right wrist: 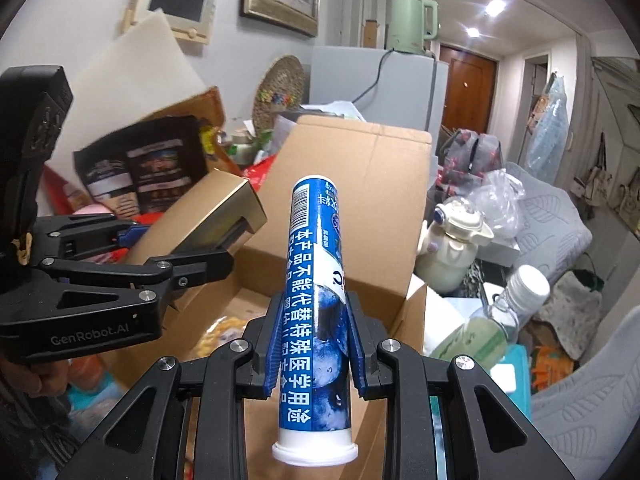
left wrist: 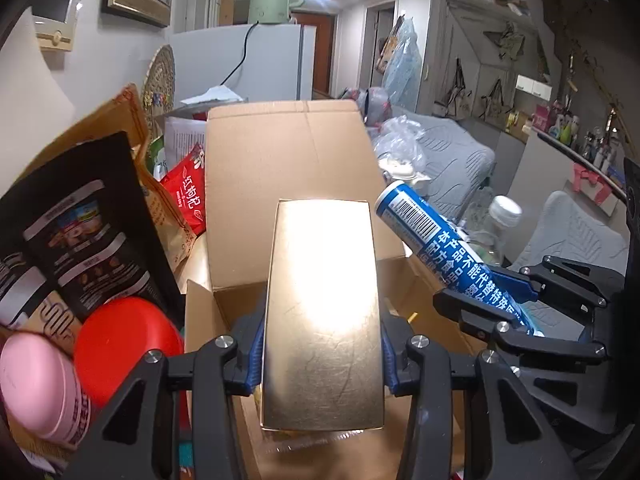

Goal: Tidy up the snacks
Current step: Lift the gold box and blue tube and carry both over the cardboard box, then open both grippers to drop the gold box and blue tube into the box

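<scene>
My left gripper [left wrist: 322, 344] is shut on a shiny gold box [left wrist: 322, 320] and holds it above the open cardboard box [left wrist: 288, 168]. My right gripper [right wrist: 314, 344] is shut on a blue tube [right wrist: 318, 280] with a white cap and Chinese print, held over the same cardboard box [right wrist: 360, 184]. The blue tube also shows in the left wrist view [left wrist: 440, 248], at the right of the gold box. The left gripper and gold box [right wrist: 216, 216] show at the left in the right wrist view. Yellow snacks [right wrist: 224, 332] lie inside the box.
A black snack bag [left wrist: 76, 232], a red lid [left wrist: 128, 344], a pink can [left wrist: 40, 392] and a red pouch [left wrist: 186, 196] crowd the left. A clear bottle [right wrist: 500, 316] and cream kettle-shaped jar [right wrist: 452, 240] stand right of the box. A grey sofa [left wrist: 452, 164] lies behind.
</scene>
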Demonstrator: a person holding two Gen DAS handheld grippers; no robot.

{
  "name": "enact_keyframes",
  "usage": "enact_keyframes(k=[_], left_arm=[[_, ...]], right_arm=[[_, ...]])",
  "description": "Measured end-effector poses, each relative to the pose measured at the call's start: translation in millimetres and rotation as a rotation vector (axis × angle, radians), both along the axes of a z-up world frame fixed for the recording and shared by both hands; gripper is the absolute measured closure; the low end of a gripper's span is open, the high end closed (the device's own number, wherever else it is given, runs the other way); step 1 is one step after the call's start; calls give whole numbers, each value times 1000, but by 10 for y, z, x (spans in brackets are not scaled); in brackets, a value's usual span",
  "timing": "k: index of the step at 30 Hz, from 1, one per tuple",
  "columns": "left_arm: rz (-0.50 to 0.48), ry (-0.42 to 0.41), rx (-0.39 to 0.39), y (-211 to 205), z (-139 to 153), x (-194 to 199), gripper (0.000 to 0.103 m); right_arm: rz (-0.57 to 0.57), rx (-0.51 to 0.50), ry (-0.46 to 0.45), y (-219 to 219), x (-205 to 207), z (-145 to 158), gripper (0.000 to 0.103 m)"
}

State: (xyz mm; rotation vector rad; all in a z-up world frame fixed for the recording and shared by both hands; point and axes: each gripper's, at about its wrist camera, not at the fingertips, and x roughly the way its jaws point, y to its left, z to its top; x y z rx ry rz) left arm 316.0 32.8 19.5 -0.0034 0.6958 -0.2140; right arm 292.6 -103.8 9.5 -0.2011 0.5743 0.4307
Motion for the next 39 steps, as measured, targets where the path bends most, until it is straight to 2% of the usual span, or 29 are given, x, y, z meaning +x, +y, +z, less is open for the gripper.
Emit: enact_keyframes(k=[10,13,16,22,25,26,27,28,33,39], left_arm=[[31,105,53,-87,-339,479,59],[43,165,56,-85,-495,641,59],[35,194,54,-96,-606,697,59],[63,242,114,-127,-781,807,58],[87,265,117,-84,-838,858,56],[101,274,126,-71,-846,865,50],[111,279,135,-56,-844,866,43],[117,279,143,-48,-849,861,41],[127,267,165,-55,-782,792,40],[146,214,166,-64,-505,622,40]], right_arm=[[-44,-46,109,98,569,-334,75],[-58,-61,142,109,673,-454,75],[-78,-121,140,140,709,-548,75],[-95,-186,182,172,774,-670,75],[-108,-225,159,190,757,-687,69],[-109,-234,159,196,756,-694,64],[-111,-241,158,200,759,-698,62],[-111,-251,157,207,757,-704,62],[-111,-255,160,221,734,-679,62],[-113,-213,151,171,654,-513,62]])
